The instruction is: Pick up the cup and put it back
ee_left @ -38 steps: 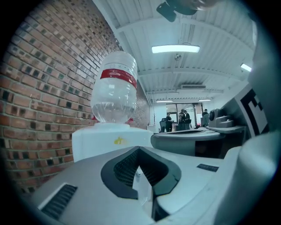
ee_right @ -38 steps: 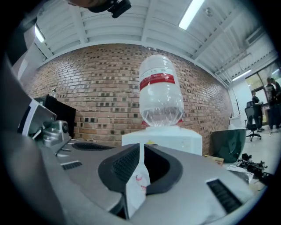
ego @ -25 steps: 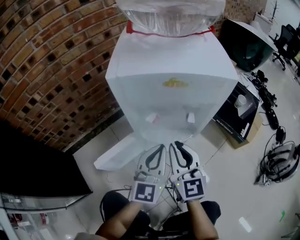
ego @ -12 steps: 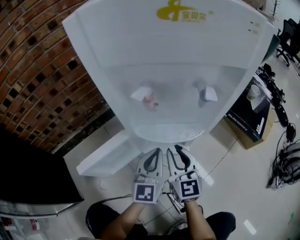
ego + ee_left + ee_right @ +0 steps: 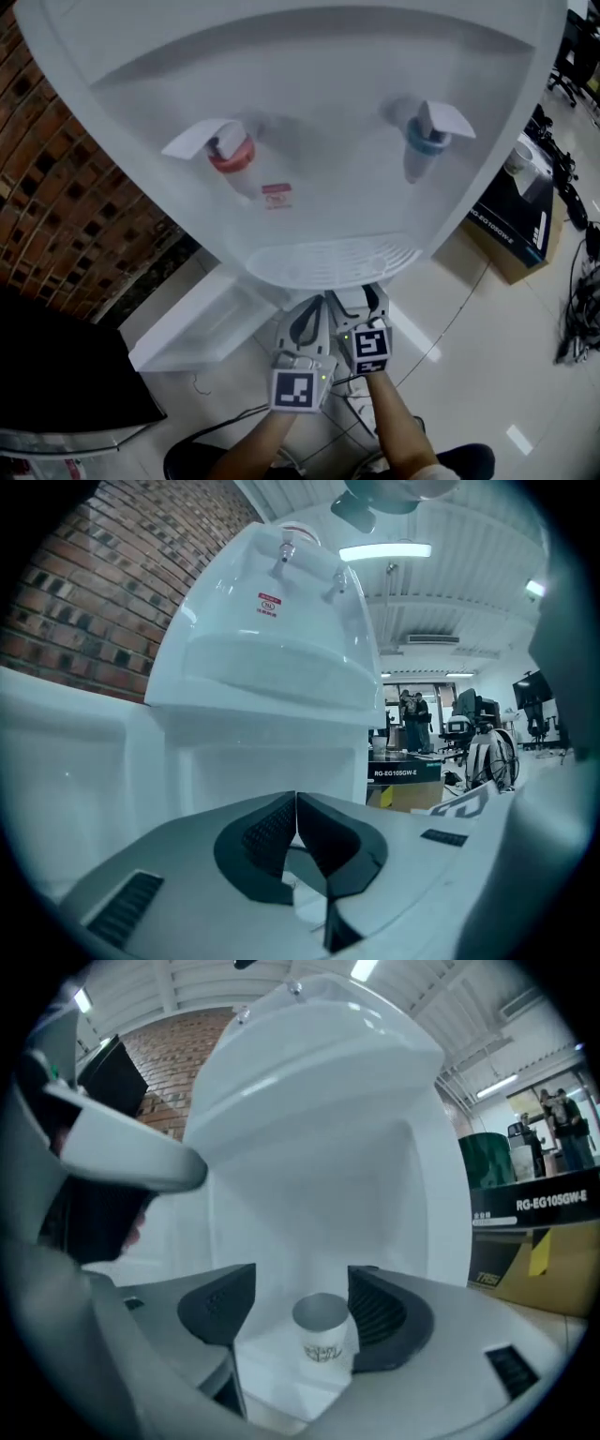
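Cup [image 5: 323,1330] stands upright in the lower recess of the water dispenser [image 5: 309,1101]. We see the right gripper [image 5: 302,1286] jaws spread, having just been opening, with the cup between them, closer to one pad and not pinched. We see the left gripper [image 5: 296,803] jaws pressed together, empty, low before the dispenser's front.
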A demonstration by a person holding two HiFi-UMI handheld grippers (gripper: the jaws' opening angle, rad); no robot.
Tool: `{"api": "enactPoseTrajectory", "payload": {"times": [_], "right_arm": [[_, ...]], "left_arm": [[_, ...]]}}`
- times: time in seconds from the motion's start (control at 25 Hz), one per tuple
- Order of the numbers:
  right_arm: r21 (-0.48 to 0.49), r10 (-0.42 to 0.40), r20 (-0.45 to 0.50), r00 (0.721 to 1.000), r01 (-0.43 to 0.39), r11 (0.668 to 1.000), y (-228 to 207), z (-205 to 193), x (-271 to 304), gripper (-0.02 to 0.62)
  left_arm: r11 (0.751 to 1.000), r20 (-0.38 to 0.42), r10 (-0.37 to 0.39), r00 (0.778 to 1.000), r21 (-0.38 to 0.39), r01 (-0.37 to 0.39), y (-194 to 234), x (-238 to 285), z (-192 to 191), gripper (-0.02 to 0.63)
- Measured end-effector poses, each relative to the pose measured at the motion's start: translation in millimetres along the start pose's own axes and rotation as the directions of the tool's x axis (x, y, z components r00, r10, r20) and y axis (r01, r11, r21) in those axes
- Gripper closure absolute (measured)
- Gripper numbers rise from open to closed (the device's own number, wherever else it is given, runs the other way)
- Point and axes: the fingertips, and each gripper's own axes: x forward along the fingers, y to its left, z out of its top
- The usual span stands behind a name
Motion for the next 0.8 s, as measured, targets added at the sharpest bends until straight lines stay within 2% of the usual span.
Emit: {"api": "enactPoseTrajectory", "payload": {"times": [0.08,0.2,0.32,0.48,0.6,0.64,0.8], "right_arm": [[0.0,-0.004,-0.04,0.999,0.004,1.0,-7.5,-25.5,16.4,0.23],[-0.01,-0.004,-0.073,0.997,0.003,1.0,-14.0,-52.3,37.9,0.23],[-0.014,-0.028,-0.07,0.997,0.027,1.0,-22.8,-63.0,55.4,0.23],[-0.024,-0.022,-0.093,0.995,0.02,1.0,-25.4,-80.0,74.6,0.23],[-0.057,-0.024,-0.099,0.995,0.019,0.998,-29.8,-81.3,88.0,0.231],[-0.067,-0.026,-0.099,0.995,0.019,0.998,-29.8,-79.3,89.6,0.249],[-0.086,-0.02,-0.086,0.996,0.013,0.996,-22.3,-65.5,77.9,0.249]], "left_arm": [[1.0,-0.003,-0.002,1.0,-0.002,0.002,-0.7,-1.6,-5.0,0.606],[1.0,-0.016,-0.01,1.0,-0.002,0.01,-2.7,-6.5,-12.3,0.606],[1.0,-0.029,-0.007,1.0,-0.002,0.007,-2.5,-12.2,-18.7,0.606],[1.0,-0.043,-0.014,0.999,0.023,0.015,-3.2,-18.7,-26.8,0.606],[0.999,-0.054,-0.014,0.998,0.03,0.015,-2.8,-20.1,-34.4,0.606],[1.0,-0.056,-0.009,0.998,0.027,0.011,-1.7,-21.0,-36.1,0.606],[1.0,-0.07,0.004,0.998,0.01,-0.003,3.3,-22.4,-36.7,0.606]]}}
